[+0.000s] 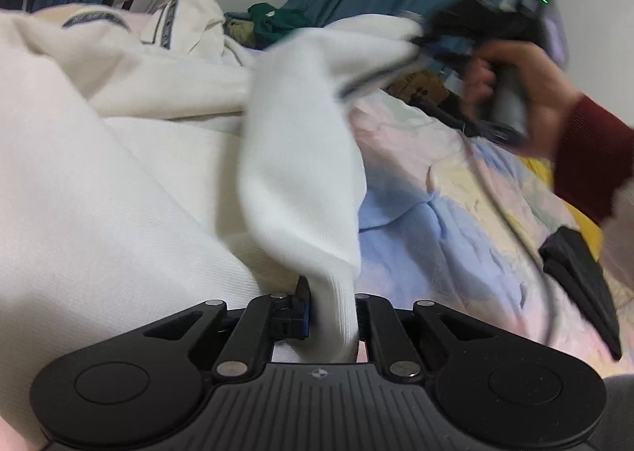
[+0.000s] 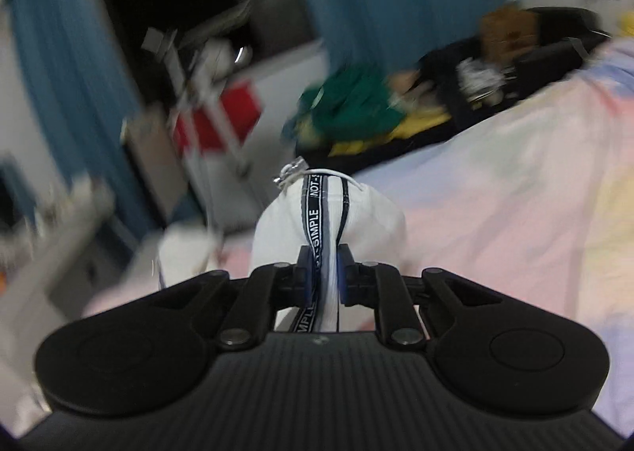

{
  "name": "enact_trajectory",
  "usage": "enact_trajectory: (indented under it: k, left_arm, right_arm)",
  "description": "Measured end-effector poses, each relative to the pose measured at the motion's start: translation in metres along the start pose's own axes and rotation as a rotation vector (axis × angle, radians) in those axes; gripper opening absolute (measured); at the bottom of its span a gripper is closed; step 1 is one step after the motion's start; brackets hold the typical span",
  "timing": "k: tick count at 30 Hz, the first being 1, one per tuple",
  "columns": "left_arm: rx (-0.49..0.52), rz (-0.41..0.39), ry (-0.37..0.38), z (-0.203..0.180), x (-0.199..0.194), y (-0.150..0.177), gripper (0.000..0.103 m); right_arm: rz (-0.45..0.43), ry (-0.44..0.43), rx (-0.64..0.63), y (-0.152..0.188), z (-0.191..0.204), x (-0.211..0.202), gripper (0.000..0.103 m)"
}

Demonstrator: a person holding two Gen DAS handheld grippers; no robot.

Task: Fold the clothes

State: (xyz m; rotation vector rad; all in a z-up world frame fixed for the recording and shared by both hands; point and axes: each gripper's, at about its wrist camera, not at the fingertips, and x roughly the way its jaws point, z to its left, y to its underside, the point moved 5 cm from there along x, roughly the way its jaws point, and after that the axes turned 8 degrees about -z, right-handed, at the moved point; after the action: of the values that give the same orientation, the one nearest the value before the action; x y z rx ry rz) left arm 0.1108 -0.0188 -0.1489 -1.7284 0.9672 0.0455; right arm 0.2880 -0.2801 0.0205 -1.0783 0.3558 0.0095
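I see the garment [image 1: 119, 173] lying on the bedspread [image 1: 436, 193], 1 fold stretched between my left gripper [image 1: 331, 312] and right gripper [image 2: 325, 276]; clothes pile [image 2: 352, 106] beyond.

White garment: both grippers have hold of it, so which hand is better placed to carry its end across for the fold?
Right, probably. The right gripper pinches the white garment at its striped edge, lifted clear of the bedspread. The left gripper clamps the other end low, near the pile, anchoring it.
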Motion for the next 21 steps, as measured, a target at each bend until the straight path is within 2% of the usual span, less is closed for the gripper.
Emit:
enact_trajectory:
  k: [4, 7, 10, 14, 17, 19, 21]
  left_arm:
    - [0.066, -0.012, -0.008, -0.008, -0.002, 0.002, 0.012]
    - [0.055, -0.003, -0.001, -0.009, -0.001, 0.003, 0.014]
    - [0.032, 0.004, 0.003, -0.009, 0.002, 0.004, 0.016]
    - [0.026, 0.006, -0.015, -0.010, 0.000, 0.008, 0.019]
    - [0.013, 0.002, -0.024, -0.011, -0.007, 0.012, 0.020]
    - [0.020, -0.005, -0.034, -0.010, -0.010, 0.011, 0.023]
    - [0.012, -0.009, -0.039, -0.007, -0.010, 0.010, 0.024]
  right_arm:
    - [-0.064, 0.171, 0.202, -0.009, -0.096, -0.048, 0.015]
    - [-0.027, 0.319, 0.313, 0.010, -0.163, -0.077, 0.015]
    - [0.037, 0.395, 0.427, 0.039, -0.216, -0.098, 0.015]
    - [0.151, 0.350, 0.683, 0.078, -0.256, -0.111, 0.017]
    - [0.171, 0.293, 0.772, 0.088, -0.263, -0.116, 0.021]
    - [0.160, 0.268, 0.829, 0.090, -0.264, -0.118, 0.036]
    - [0.149, 0.240, 0.878, 0.094, -0.262, -0.118, 0.046]
